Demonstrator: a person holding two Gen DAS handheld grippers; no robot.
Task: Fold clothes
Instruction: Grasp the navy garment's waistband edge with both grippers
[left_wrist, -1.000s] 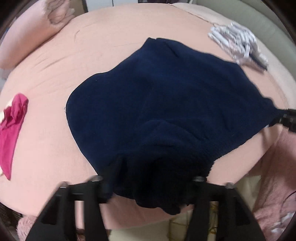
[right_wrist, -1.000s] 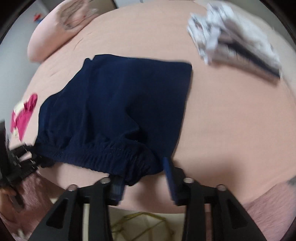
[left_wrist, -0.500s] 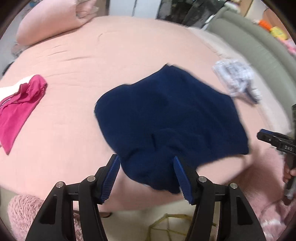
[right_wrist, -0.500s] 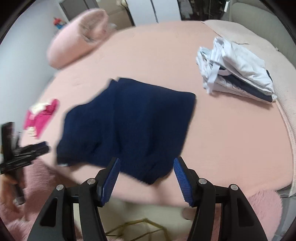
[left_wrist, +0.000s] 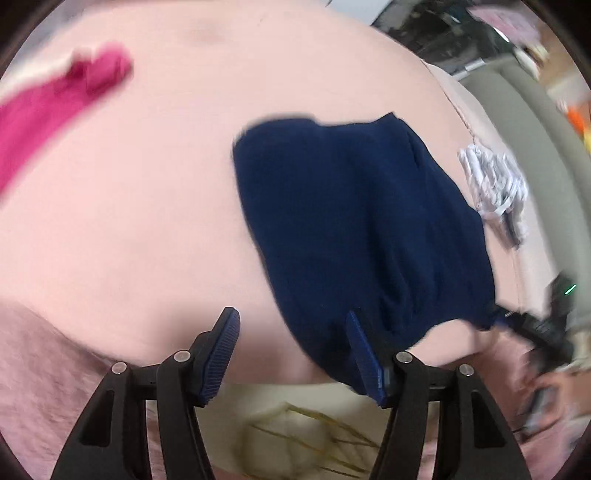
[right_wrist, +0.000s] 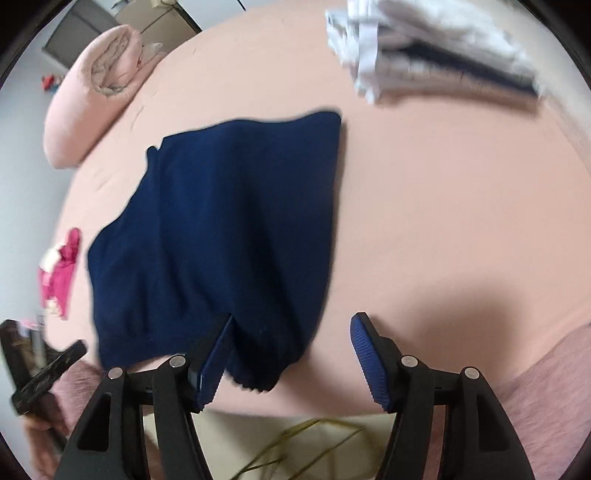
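Navy knit shorts (right_wrist: 221, 229) look soft and floppy at the bed (right_wrist: 443, 203) edge; I'd pinch the waistband corners, since my left hand-held gripper (left_wrist: 293, 354) and right hand-held gripper (right_wrist: 291, 363), its jaws just widened, both gape empty.

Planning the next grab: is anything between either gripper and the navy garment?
Nothing visible. The navy garment lies flat on the pink bed, its near edge right at the open left gripper and right gripper. The folded pile and magenta garment lie apart.
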